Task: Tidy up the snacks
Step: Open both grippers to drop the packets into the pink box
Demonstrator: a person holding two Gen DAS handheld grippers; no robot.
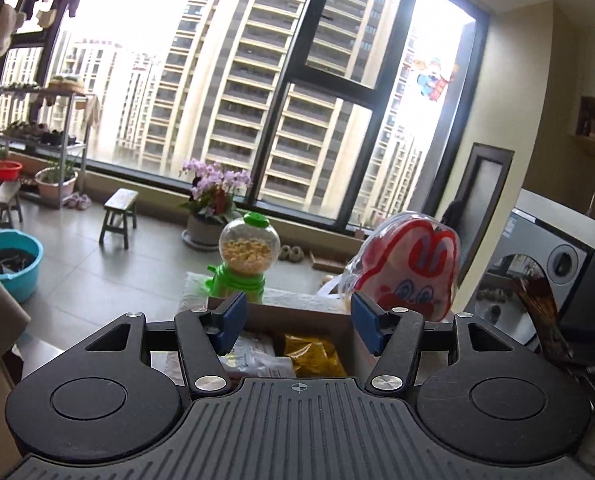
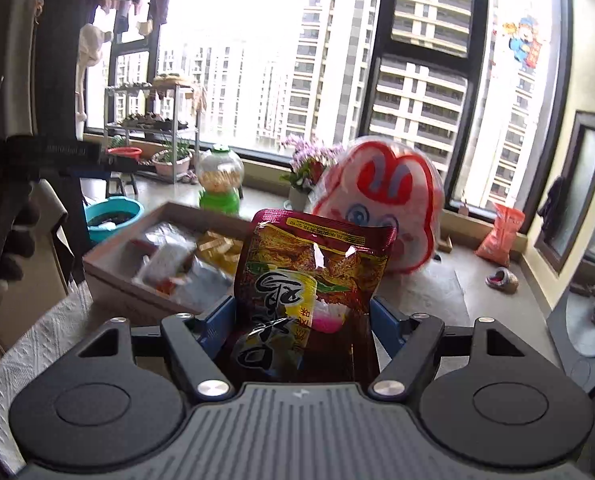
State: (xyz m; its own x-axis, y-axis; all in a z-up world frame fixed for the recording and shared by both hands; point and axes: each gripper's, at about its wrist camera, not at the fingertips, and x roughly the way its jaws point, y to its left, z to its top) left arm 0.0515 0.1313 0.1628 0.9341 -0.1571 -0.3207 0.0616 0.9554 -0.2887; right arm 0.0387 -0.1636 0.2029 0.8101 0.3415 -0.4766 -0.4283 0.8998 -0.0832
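My right gripper [image 2: 303, 316] is shut on a dark red snack packet [image 2: 309, 280], held upright in the air to the right of the cardboard box [image 2: 113, 276]. The box holds a yellow packet [image 2: 219, 250] and silver and white packets [image 2: 165, 260]. My left gripper [image 1: 297, 324] is open and empty, hovering just above the box [image 1: 293, 314], with the yellow packet [image 1: 313, 354] and a white packet [image 1: 253, 358] below it. The red packet's edge shows in the left wrist view [image 1: 537, 308]. A red and white rabbit-shaped bag [image 1: 409, 264] [image 2: 381, 204] stands behind the box.
A green candy dispenser [image 1: 245, 256] [image 2: 219, 184] stands at the box's far edge. White textured cloth [image 2: 29, 340] covers the table. Beyond lie the tiled floor, a blue basin [image 1: 11, 260], a stool [image 1: 119, 216], potted orchids [image 1: 213, 200] and a washing machine [image 1: 553, 264].
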